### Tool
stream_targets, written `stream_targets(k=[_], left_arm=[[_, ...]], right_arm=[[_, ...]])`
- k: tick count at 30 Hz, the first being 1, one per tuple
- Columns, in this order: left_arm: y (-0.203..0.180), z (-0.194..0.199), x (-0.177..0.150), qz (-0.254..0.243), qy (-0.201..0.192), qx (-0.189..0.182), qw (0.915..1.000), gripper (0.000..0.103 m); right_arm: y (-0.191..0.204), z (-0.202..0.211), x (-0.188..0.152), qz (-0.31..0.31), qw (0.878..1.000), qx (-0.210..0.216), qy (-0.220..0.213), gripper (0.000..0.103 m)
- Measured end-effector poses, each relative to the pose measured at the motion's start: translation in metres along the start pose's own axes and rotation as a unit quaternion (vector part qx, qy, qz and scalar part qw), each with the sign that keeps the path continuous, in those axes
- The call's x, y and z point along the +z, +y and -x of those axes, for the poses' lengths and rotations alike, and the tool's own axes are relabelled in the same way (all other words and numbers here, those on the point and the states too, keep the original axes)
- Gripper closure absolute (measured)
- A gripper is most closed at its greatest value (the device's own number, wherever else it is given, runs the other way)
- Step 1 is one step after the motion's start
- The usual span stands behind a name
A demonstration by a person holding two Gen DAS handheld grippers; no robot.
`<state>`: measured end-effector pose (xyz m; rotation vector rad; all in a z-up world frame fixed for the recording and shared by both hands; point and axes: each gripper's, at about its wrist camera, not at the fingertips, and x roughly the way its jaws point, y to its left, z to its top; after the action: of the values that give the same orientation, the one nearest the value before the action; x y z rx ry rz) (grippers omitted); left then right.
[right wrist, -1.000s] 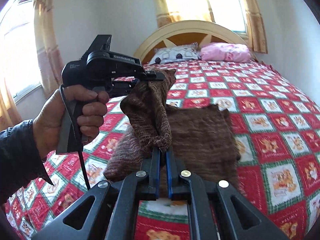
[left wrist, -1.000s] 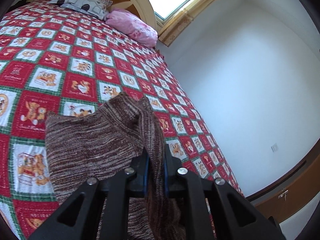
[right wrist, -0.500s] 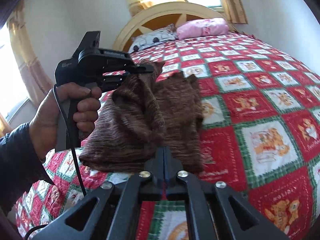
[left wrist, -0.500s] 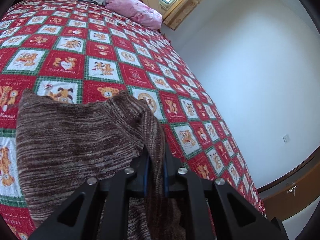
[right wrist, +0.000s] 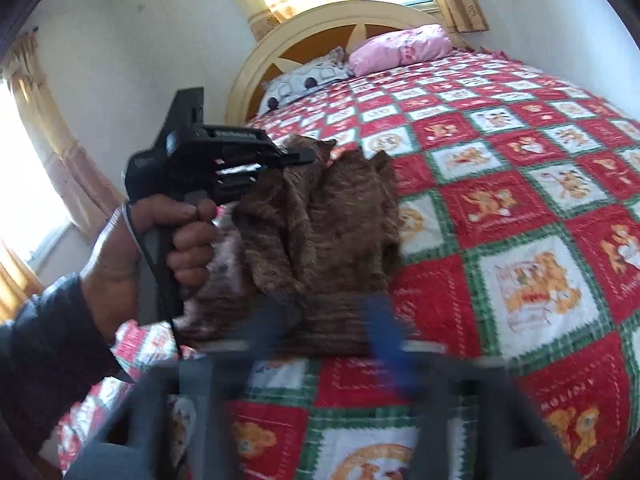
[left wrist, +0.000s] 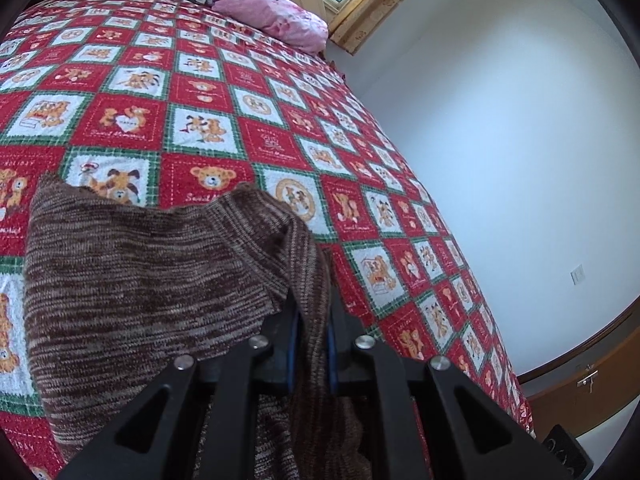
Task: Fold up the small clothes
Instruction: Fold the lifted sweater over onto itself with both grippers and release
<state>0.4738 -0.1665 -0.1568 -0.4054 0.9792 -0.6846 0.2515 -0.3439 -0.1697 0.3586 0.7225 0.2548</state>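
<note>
Hidden or unclear: in the right wrist view the right tool (right wrist: 332, 344) fills the lower centre as a motion-blurred smear; its dark frame and blue finger pads (right wrist: 394, 344) show only as streaks, and the lower frame edge cuts off its body.
Right tool state: the two blurred fingers stand wide apart with nothing gripped between them; the garment lies just beyond their tips, and the blur hides whether they touch it.
Left tool state: in the left wrist view the left tool (left wrist: 311, 332) sits at the lower centre, its fingers drawn narrow and pinching a fold of the brown knit garment (left wrist: 132, 280); cloth passes between the blue pads and hangs below, running out of the frame's bottom edge.
Left hand pose: in the right wrist view the left hand (right wrist: 160, 248), at the left centre, wraps the tool's pistol grip with fingers curled round the handle; the tool points to the right, level, and its tips are buried in the raised cloth. The dark sleeve (right wrist: 44, 360) runs off the lower left.
Garment: marled brown and cream knit, lying at the near edge of the bed; one corner is lifted and bunched at the left tool, the rest spreads flat on the quilt (left wrist: 208, 92).
Bed: red, white and green teddy-bear quilt; a grey patterned pillow (right wrist: 304, 80) and a pink pillow (right wrist: 400, 50) sit at the upper centre against the cream arched headboard (right wrist: 336, 16).
Surroundings: a white wall (left wrist: 500, 120) fills the right of the left wrist view.
</note>
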Motion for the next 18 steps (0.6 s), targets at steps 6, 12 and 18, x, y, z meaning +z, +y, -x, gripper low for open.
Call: stream_targets(k=[6, 12, 18], left_arm=[[-0.004, -0.001, 0.001, -0.005, 0.003, 0.003, 1.0000, 0.092], [-0.014, 0.000, 0.002, -0.006, 0.012, -0.008, 0.9999, 0.092], [-0.035, -0.022, -0.006, -0.045, 0.029, 0.006, 0.9985, 0.091]], right_arm=[[0.013, -0.010, 0.012, 0.014, 1.000, 0.011, -0.002, 0.024], [0.010, -0.027, 0.010, 0.017, 0.999, 0.005, 0.036, 0.091], [-0.007, -0.013, 0.003, -0.010, 0.999, -0.003, 0.035, 0.092]])
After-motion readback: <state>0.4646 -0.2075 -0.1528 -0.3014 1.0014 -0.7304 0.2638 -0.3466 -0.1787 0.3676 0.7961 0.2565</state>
